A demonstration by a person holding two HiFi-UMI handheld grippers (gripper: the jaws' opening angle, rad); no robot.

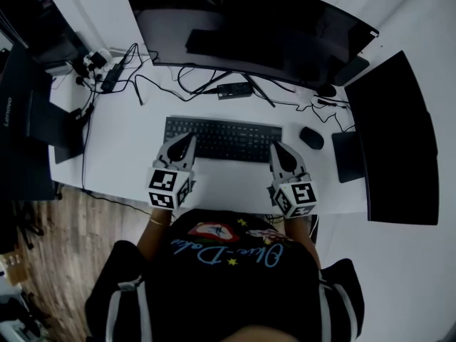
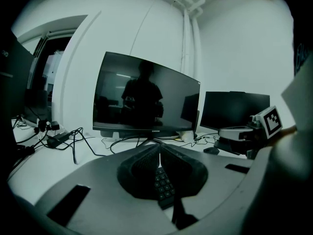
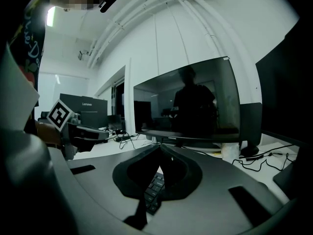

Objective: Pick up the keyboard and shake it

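Your left gripper (image 1: 189, 140) and right gripper (image 1: 275, 148) are closed, empty, at either end of the flat black keyboard (image 1: 226, 138); a black oval mouse (image 1: 311, 138) lies near the right one.

Keyboard (image 1: 223, 139) before monitor (image 1: 249, 27), mouse (image 1: 311, 138) at its right

The white desk (image 1: 121, 155) is evenly lit; fisheye bending and dark corners are seen in both gripper views.

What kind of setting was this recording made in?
Most likely an office or lab computer workstation: a white desk carries a large curved monitor, a second monitor beside it, and a keyboard with a mouse.
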